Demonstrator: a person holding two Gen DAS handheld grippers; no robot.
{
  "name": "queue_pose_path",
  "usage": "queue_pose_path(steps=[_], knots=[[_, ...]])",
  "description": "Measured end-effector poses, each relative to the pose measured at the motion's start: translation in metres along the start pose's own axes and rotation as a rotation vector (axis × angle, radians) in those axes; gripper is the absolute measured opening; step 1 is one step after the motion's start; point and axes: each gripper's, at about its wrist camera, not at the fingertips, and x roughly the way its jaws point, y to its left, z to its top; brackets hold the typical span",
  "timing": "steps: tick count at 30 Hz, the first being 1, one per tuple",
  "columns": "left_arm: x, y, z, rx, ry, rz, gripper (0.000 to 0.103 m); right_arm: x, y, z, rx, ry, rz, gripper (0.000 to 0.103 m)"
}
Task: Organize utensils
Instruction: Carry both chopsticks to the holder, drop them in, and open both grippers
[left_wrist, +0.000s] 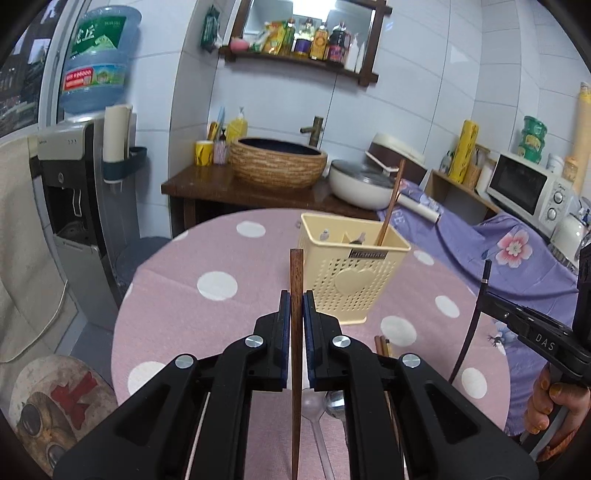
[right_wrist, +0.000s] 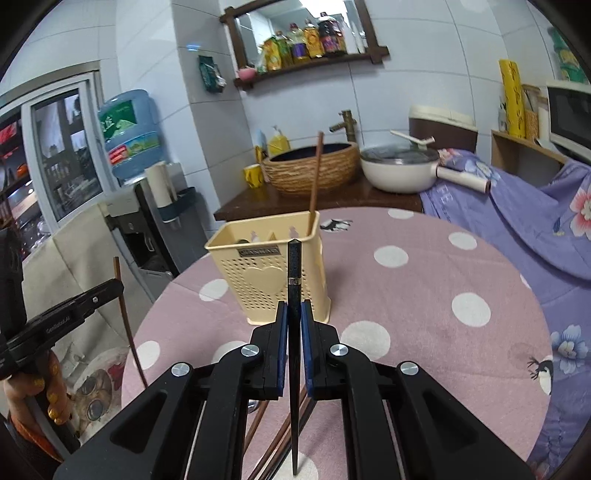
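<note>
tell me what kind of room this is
Most likely a small home kitchen or dining corner: a basin with a tap, a microwave, a shelf of oil bottles and a water dispenser surround the round table.

Pink white-dotted tablecloth (left_wrist: 177, 295), cream utensil holder (left_wrist: 354, 280), brown chopstick (left_wrist: 296, 280), black chopstick (right_wrist: 294, 266)

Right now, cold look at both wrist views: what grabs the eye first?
Each gripper is shut on one chopstick standing between its pads: the left gripper on a brown chopstick, the right gripper on a black chopstick. Just beyond both, mid-table on the pink dotted cloth, stands the cream holder, with one brown stick already leaning out of its right compartment.
</note>
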Motion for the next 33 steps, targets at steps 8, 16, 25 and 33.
queue_pose_path(steps=[8,16,25,33], knots=[[-0.026,-0.003,0.010,0.008,-0.051,-0.006,0.007,-0.015,0.015,0.008,-0.043,-0.029,0.033,0.007],[-0.031,-0.007,0.022,0.014,-0.073,-0.011,0.007,-0.015,0.024,0.021,-0.056,-0.035,0.037,0.007],[-0.034,-0.024,0.083,0.008,-0.120,-0.058,0.007,-0.021,0.036,0.083,-0.050,-0.112,0.057,0.007],[-0.026,-0.049,0.187,-0.001,-0.222,-0.028,0.007,-0.015,0.047,0.165,-0.025,-0.251,0.001,0.007]])
